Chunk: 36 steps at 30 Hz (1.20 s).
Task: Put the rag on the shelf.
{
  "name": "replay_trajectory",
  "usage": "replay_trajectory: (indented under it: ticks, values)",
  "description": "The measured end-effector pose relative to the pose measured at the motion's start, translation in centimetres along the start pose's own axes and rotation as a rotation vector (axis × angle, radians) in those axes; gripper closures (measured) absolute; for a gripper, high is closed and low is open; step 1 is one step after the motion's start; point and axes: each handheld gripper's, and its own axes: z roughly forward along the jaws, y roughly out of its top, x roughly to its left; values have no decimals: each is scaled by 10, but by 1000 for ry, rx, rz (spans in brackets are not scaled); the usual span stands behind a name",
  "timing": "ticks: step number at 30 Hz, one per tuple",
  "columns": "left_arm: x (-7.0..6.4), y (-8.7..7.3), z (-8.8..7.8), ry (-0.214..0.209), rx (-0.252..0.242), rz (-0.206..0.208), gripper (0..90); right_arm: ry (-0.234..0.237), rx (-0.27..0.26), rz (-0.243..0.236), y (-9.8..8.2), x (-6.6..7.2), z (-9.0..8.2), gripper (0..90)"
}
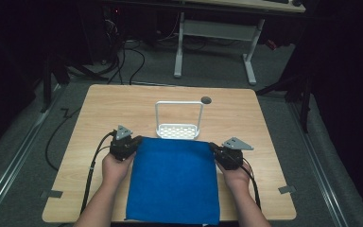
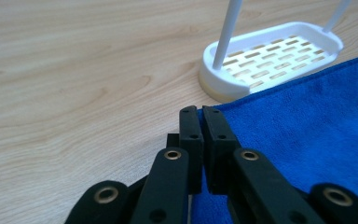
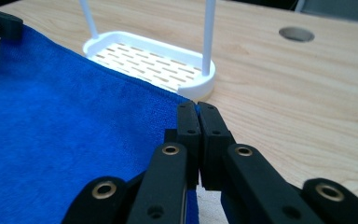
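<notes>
A blue cloth [image 1: 175, 182] lies spread flat on the wooden table [image 1: 99, 109], reaching the near edge. My left gripper [image 1: 134, 142] is shut on the cloth's far left corner [image 2: 205, 110]; the black jaws pinch the blue fabric [image 2: 307, 135]. My right gripper [image 1: 213, 148] is shut on the far right corner [image 3: 193, 105], with blue cloth [image 3: 65, 149] stretching away to its left. A white slotted rack [image 1: 177, 130] with a tall wire hoop stands just beyond the cloth's far edge, between both grippers. It appears as the white rack [image 2: 270, 58] and white rack [image 3: 154, 63] in the gripper views.
A round grey hole [image 1: 206, 100] sits in the table behind the rack; the hole [image 3: 296, 33] shows at the upper right of the right gripper view. Beyond the table are cables on the floor and a white desk frame [image 1: 215, 33].
</notes>
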Motion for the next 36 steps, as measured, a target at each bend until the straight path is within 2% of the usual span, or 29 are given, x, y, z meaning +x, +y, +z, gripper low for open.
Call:
replay_trajectory:
  ticks: [2,10,16,21,31,36]
  values:
    - [-3,2,-10,3,-31,4,875,6,-38,2,-1,-1,-11,892]
    - [-15,12,-30,3,-101,37,875,21,-117,12,8,-2,-28,892]
    - [-21,20,-41,-12,-144,45,875,24,-152,5,14,2,-38,892]
    - [-25,26,-52,-20,-199,52,875,18,-192,-3,20,4,-49,892]
    - [-31,34,-63,-30,-239,59,875,2,-247,-5,27,5,-64,892]
    - [-34,40,-74,-41,-279,63,875,1,-281,-11,32,6,-74,892]
